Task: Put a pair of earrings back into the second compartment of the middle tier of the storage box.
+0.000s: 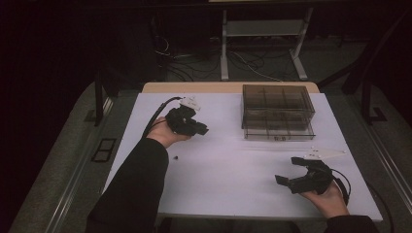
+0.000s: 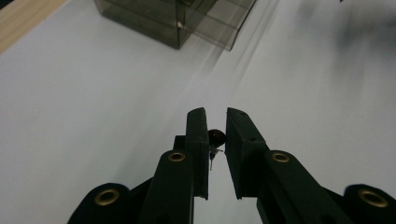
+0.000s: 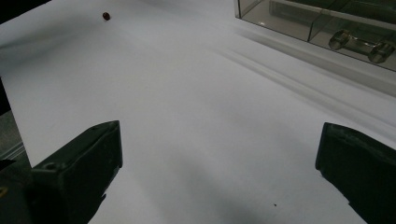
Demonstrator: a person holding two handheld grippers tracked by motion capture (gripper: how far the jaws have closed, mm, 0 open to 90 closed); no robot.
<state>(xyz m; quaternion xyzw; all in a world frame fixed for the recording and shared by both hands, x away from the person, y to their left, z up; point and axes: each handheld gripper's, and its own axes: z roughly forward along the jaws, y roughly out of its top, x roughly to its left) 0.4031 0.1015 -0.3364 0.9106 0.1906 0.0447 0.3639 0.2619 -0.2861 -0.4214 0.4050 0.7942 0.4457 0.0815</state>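
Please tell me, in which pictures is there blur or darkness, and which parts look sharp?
High view: room dark around the lit white table. Left gripper view: streaked blur toward the smoky box, while the left gripper and small dark bead look sharp. Right gripper view: mostly sharp, dim at the corners.

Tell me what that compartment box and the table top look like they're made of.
Compartment box: likely smoky clear plastic, glossy; the dividers show through its walls. Table top: matte white sheet, perhaps laminate or paper, over a pale wood-looking edge; hard to tell which.
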